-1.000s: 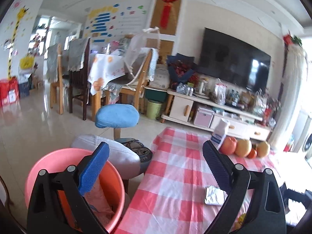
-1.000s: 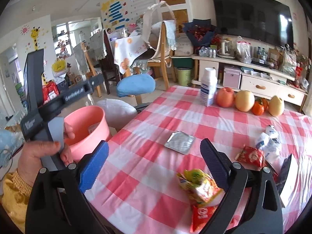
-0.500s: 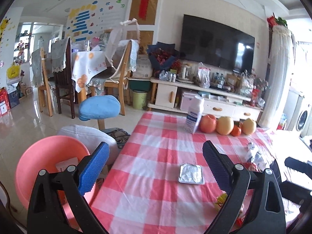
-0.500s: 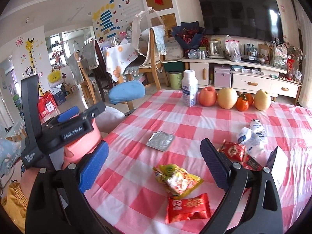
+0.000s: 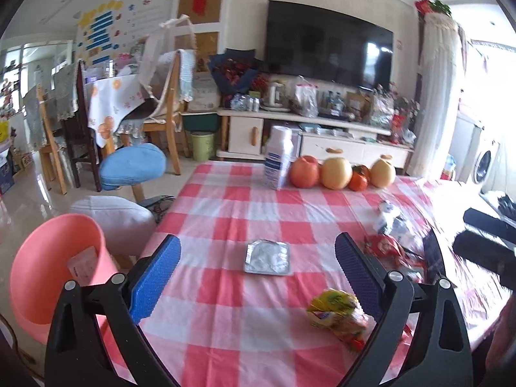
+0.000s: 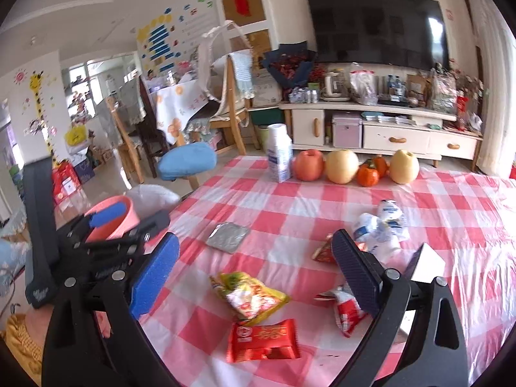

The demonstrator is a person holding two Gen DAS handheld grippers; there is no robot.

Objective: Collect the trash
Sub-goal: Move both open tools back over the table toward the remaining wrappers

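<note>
Both grippers have swung from the bucket side round over the checked table [image 5: 225, 206], so I now see the litter ahead of me instead of the floor. My left gripper [image 5: 258, 274] hangs with its jaws spread wide and nothing between them; the silver foil packet [image 5: 267, 257] lies flat on the cloth in the gap between the fingertips, a little beyond them. Just inside the right jaw sits a crumpled yellow snack bag [image 5: 337, 312], and past that jaw a red wrapper [image 5: 385, 247] and a crushed white bottle [image 5: 391, 222]. The pink bucket [image 5: 48, 267] stands off the table's edge, outside the left jaw.

My right gripper [image 6: 254, 274] is likewise wide open and empty. Between its jaws I see the yellow snack bag [image 6: 248, 296], with a red packet [image 6: 262, 340] nearer to me. A red-and-white wrapper [image 6: 346, 311] lies against the right jaw, partly hidden by it. The foil packet [image 6: 228, 237] lies further out, toward the left jaw; the white bottle [image 6: 380, 225] is beyond the right one. At the far edge stand a milk carton [image 6: 280, 156] and a row of fruit [image 6: 342, 166]. The left gripper [image 6: 106, 222] shows outside my left jaw, over the bucket [image 6: 111, 222]
</note>
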